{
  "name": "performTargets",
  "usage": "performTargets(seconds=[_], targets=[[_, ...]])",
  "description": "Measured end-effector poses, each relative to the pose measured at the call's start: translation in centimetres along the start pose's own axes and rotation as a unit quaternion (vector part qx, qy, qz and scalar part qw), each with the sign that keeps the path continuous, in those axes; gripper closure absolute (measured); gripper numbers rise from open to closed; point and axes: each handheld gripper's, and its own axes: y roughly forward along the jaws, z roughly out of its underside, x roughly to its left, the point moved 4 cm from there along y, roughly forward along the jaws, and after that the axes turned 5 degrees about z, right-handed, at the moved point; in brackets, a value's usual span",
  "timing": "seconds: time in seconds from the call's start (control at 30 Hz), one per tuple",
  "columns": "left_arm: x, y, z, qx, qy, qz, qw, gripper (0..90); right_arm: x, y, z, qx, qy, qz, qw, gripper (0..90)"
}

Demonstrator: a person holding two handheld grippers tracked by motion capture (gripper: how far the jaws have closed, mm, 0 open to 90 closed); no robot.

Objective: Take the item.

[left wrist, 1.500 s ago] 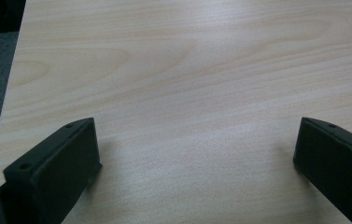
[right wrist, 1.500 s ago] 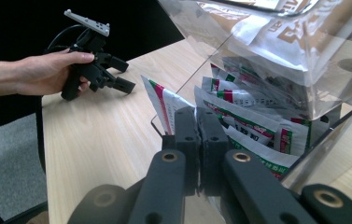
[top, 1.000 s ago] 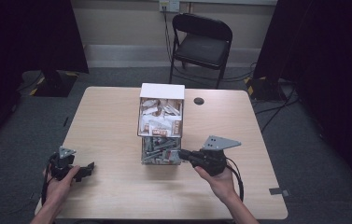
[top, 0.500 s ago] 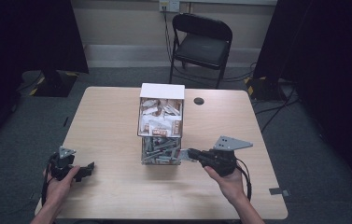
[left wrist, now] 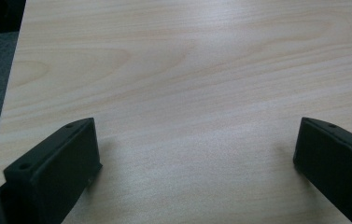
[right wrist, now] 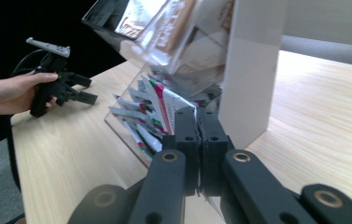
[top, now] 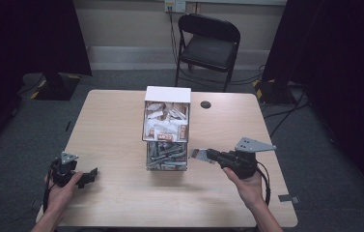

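Your right gripper [top: 200,154] sits just right of the clear dispenser box [top: 166,128] in the middle of the table [top: 112,125], with its jaws squeezed together on a thin sachet [top: 198,154] that pokes out toward the box's lower bin. In the right gripper view the two black jaws are pressed flat against each other, right in front of the white side wall of the box, with the slanted packets [right wrist: 138,116] of the lower bin just to the left of them. So the box itself is the thing crowding you there: its wall and the clear front panel are very near the jaw tips. The upper compartment is stuffed with brown and white packets [top: 166,118]. Your left gripper [top: 91,175] rests way off at the near left corner, well apart from the box, jaws spread wide with nothing between them, just bare wood under it. Beyond the table there's a black folding chair [top: 207,47] at the far side, and a small dark round hole [top: 205,104] in the tabletop just right of the box's far end.
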Motion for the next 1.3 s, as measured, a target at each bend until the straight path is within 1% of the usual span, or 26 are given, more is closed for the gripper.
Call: performTargets(seconds=[0.13, 0.2, 0.23, 0.43, 0.5, 0.6, 0.73, 0.77, 0.8, 0.87, 0.9, 0.93, 1.0, 1.03, 1.07, 1.13, 1.17, 1.2, 1.3], targets=[[0.0, 0.0, 0.0, 0.000, 0.000, 0.000, 1.0000, 0.0, -0.5, -0.3, -0.2, 0.001, -0.001, 0.008, 1.0000, 88.4], [0.0, 0.0, 0.0, 0.000, 0.000, 0.000, 1.0000, 0.0, -1.1, -0.6, -0.4, -0.002, 0.008, 0.014, 0.9999, 88.4], [0.0, 0.0, 0.0, 0.000, 0.000, 0.000, 1.0000, 0.0, -1.3, -0.7, -0.5, 0.000, 0.006, 0.016, 0.9998, 88.4], [0.0, 0.0, 0.0, 0.000, 0.000, 0.000, 1.0000, 0.0, -2.1, -0.6, -1.0, 0.002, 0.007, 0.028, 0.9996, 88.4], [0.0, 0.0, 0.0, 0.000, 0.000, 0.000, 1.0000, 0.0, -2.8, 0.0, -0.9, 0.008, 0.010, 0.036, 0.9993, 88.4], [0.0, 0.0, 0.0, 0.000, 0.000, 0.000, 1.0000, 0.0, -3.3, 0.7, -0.8, 0.015, 0.012, 0.041, 0.9990, 88.4], [0.0, 0.0, 0.0, 0.000, 0.000, 0.000, 1.0000, 0.0, -3.8, 1.9, -0.8, 0.022, 0.014, 0.044, 0.9987, 88.4], [0.0, 0.0, 0.0, 0.000, 0.000, 0.000, 1.0000, 0.0, -3.8, 1.9, -0.8, 0.022, 0.014, 0.044, 0.9987, 88.4], [0.0, 0.0, 0.0, 0.000, 0.000, -0.001, 1.0000, 0.0, -4.0, 2.5, -0.8, 0.024, 0.016, 0.043, 0.9986, 88.4], [0.0, 0.0, 0.0, 0.000, 0.000, -0.001, 1.0000, 0.0, -4.2, 3.2, -0.7, 0.031, 0.016, 0.046, 0.9983, 88.4], [0.0, 0.0, 0.0, 0.000, 0.000, -0.001, 1.0000, 0.0, -4.2, 3.2, -0.7, 0.031, 0.016, 0.046, 0.9983, 88.4], [0.0, 0.0, 0.0, 0.000, 0.000, 0.000, 1.0000, 0.0, -4.4, 3.9, -0.3, 0.039, 0.012, 0.050, 0.9979, 88.4], [0.0, 0.0, 0.0, 0.000, 0.000, 0.000, 1.0000, 0.0, -4.6, 4.3, 0.2, 0.045, 0.014, 0.050, 0.9976, 88.4], [0.0, 0.0, 0.0, 0.000, 0.000, 0.000, 1.0000, 0.0, -4.6, 4.3, 0.2, 0.045, 0.014, 0.050, 0.9976, 88.4], [0.0, 0.0, 0.0, 0.000, 0.000, 0.000, 1.0000, 0.0, -4.8, 4.7, 0.8, 0.055, 0.014, 0.053, 0.9970, 88.4], [0.0, 0.0, 0.0, 0.000, 0.000, 0.000, 1.0000, 0.0, -5.0, 4.9, 1.4, 0.064, 0.018, 0.055, 0.9963, 88.4], [0.0, 0.0, 0.0, 0.000, 0.000, 0.000, 1.0000, 0.0, -5.0, 4.9, 1.4, 0.064, 0.018, 0.055, 0.9963, 88.4], [0.0, 0.0, 0.0, 0.000, 0.000, -0.001, 1.0000, 0.0, -5.3, 5.1, 2.0, 0.071, 0.021, 0.056, 0.9957, 88.4], [0.0, 0.0, 0.0, 0.000, 0.000, 0.000, 1.0000, 0.0, -5.7, 5.7, 2.8, 0.081, 0.026, 0.057, 0.9948, 88.4]])
